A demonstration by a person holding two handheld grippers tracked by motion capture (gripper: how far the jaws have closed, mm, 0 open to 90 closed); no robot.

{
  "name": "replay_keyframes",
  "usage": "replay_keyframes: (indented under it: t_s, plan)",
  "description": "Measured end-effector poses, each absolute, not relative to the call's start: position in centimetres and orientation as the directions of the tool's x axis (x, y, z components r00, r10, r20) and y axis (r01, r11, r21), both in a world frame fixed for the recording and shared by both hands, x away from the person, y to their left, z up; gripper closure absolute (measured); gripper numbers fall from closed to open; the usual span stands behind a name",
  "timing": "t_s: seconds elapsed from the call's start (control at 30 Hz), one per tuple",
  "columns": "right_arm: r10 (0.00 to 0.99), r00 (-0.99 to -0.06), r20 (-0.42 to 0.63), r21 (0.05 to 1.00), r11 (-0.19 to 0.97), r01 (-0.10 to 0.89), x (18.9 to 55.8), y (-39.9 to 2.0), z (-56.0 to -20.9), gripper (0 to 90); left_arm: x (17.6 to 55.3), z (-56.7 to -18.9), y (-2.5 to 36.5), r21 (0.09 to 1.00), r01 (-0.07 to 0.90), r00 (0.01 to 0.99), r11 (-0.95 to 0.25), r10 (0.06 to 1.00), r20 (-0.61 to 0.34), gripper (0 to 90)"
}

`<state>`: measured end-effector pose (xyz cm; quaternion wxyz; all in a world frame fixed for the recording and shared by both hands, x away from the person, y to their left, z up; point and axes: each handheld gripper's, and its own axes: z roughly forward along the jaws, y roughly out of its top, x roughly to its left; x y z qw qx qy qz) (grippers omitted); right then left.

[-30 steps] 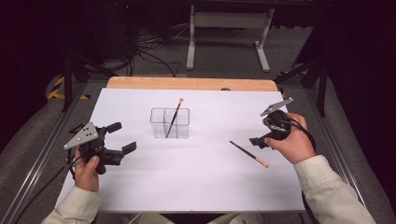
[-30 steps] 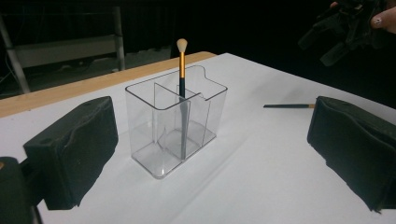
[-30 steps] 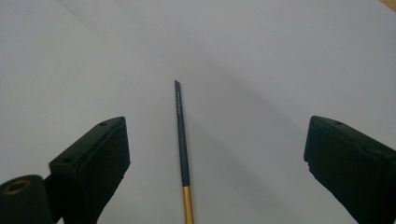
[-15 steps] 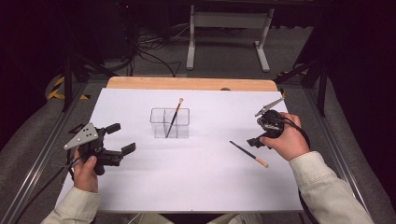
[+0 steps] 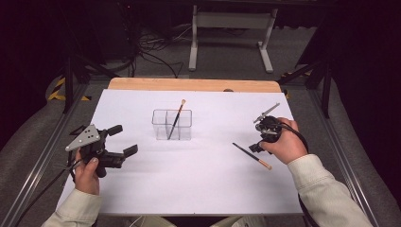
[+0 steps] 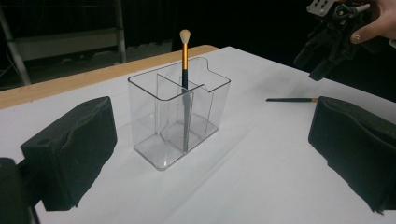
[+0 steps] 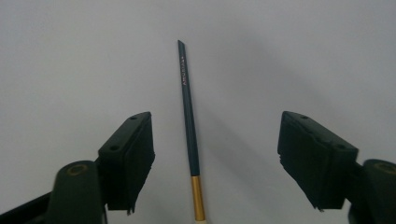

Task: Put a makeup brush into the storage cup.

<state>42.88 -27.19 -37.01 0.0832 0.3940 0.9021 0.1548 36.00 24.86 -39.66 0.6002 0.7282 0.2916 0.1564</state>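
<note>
- While the right hand-held gripper [image 5: 257, 145] hangs low over the loose brush [image 5: 252, 156] on the table [image 5: 198, 189], its jaws have just been closing; they stand apart, the brush handle between them, pads not touching it.
- Right gripper view: loose brush [image 7: 189, 126] lies flat on the white surface, dark handle pointing away, gold ferrule near the bottom edge; bristle end cut off by the frame.
- High view: right hand [image 5: 283, 142] covers most of that gripper, so the jaw gap is hard to read there; near end of the brush partly under the gripper.
- Left hand-held gripper [image 5: 118, 142] is held at the table's left side, jaws wide apart, nothing between them, well apart from the organizer [image 5: 172, 125].
- Left gripper view: clear organizer [image 6: 180, 112] has inner dividers; a second brush [image 6: 185, 56] stands upright in it, pale bristles up. Which compartment is hard to tell through the clear walls.
- Same view: the loose brush's far end is hidden behind a jaw; the other gripper is cut off at the top right corner.
</note>
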Motion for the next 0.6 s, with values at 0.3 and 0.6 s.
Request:
replay_keyframes:
  t_s: [0.3,0.6]
  plan:
    - [0.735,-0.678,-0.024,0.311,0.650,0.694,43.0,-27.1,-38.1,39.2,36.0,-39.7,24.8,0.967,0.231,0.785,-0.105,0.607,-0.121,1.7]
    - [0.740,-0.673,-0.019,0.275,0.651,0.708,43.1,-26.9,-39.3,42.6,36.0,-39.7,24.8,0.968,0.230,0.791,-0.103,0.599,-0.124,0.6]
